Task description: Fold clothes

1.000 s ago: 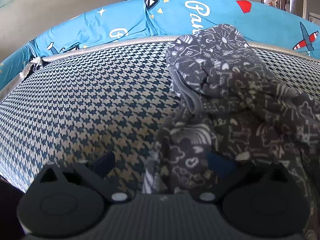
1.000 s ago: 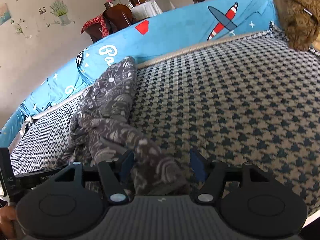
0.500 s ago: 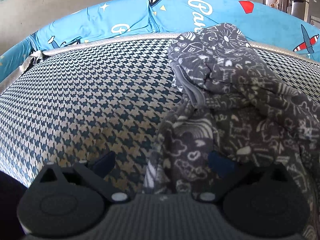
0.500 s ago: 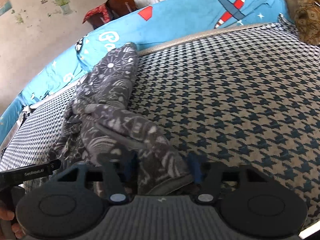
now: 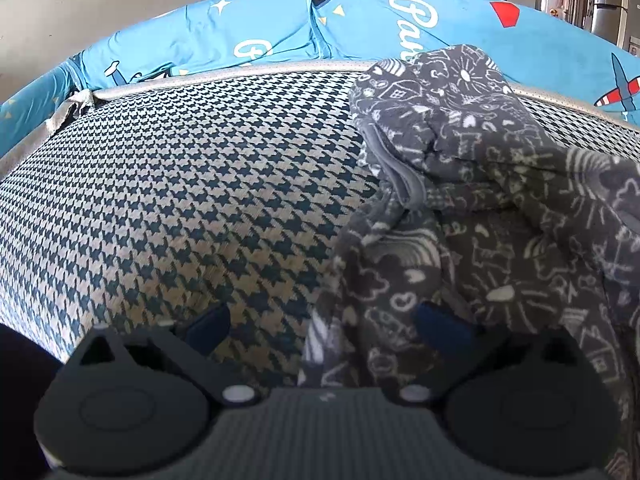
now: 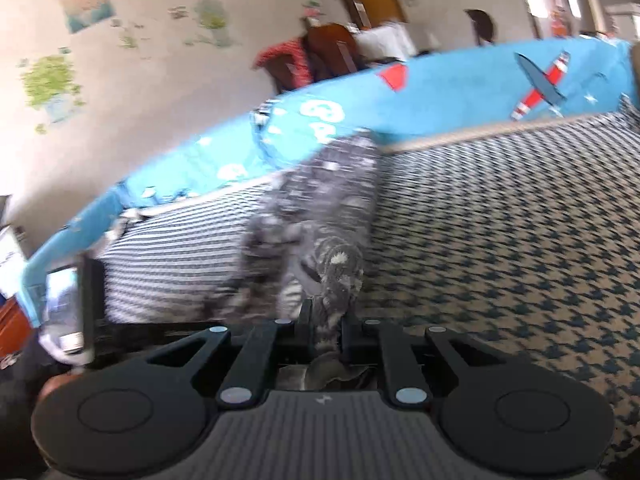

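Observation:
A crumpled dark grey garment [image 5: 460, 200] printed with white doodles lies on the houndstooth surface [image 5: 180, 200], right of centre in the left wrist view. My left gripper [image 5: 324, 326] is open, its blue-padded fingers [image 5: 208, 326] straddling the garment's near edge. In the blurred right wrist view the same garment [image 6: 320, 208] stretches away from me. My right gripper [image 6: 325, 330] is shut on a fold of it, and the cloth rises from the jaws.
A bright blue padded border [image 5: 280, 36] with planes and lettering runs along the far edge. Bare houndstooth surface [image 6: 520, 240] spreads to the right of the garment. A person's hand holding the other gripper [image 6: 76, 308] appears at the left of the right wrist view. Chairs stand beyond the border.
My right gripper has closed on the garment's fold and is lifting it, blurring that view. The left gripper has stayed open at the garment's near edge, shifting only slightly.

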Tool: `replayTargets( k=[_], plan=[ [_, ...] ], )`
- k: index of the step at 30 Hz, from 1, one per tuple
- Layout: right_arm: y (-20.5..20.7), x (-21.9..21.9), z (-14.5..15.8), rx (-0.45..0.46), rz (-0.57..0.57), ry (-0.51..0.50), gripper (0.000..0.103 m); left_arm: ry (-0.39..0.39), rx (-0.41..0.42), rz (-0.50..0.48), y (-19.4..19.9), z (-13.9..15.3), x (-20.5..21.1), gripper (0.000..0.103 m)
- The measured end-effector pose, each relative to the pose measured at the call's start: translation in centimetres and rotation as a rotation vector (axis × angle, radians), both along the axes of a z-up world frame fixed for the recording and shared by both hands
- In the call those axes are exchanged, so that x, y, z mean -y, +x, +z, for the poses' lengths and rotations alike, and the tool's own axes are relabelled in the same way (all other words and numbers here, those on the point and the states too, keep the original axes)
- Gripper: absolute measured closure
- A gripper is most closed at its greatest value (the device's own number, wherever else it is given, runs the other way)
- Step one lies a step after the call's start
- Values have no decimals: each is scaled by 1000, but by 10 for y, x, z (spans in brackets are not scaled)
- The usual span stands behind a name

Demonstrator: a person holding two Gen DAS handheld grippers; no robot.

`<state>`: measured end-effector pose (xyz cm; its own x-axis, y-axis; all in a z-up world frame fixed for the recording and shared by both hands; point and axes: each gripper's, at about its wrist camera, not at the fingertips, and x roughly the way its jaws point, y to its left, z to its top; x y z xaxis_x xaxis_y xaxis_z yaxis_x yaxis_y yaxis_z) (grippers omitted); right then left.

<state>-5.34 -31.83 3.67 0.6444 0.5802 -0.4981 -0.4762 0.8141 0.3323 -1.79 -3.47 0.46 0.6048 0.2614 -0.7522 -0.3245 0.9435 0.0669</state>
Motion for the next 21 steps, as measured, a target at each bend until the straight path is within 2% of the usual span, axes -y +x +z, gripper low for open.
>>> replayTargets(
  k=[9, 15, 21],
  plan=[
    [-37, -53, 15, 43, 215, -11, 90, -10, 55, 61, -14, 14, -19, 0],
    [-45, -89, 3, 31, 320, -63, 90, -36, 97, 144, -29, 24, -45, 0],
    [-44, -111, -12, -3, 365, -102, 89, -54, 132, 184, -39, 33, -57, 0]
  ],
)
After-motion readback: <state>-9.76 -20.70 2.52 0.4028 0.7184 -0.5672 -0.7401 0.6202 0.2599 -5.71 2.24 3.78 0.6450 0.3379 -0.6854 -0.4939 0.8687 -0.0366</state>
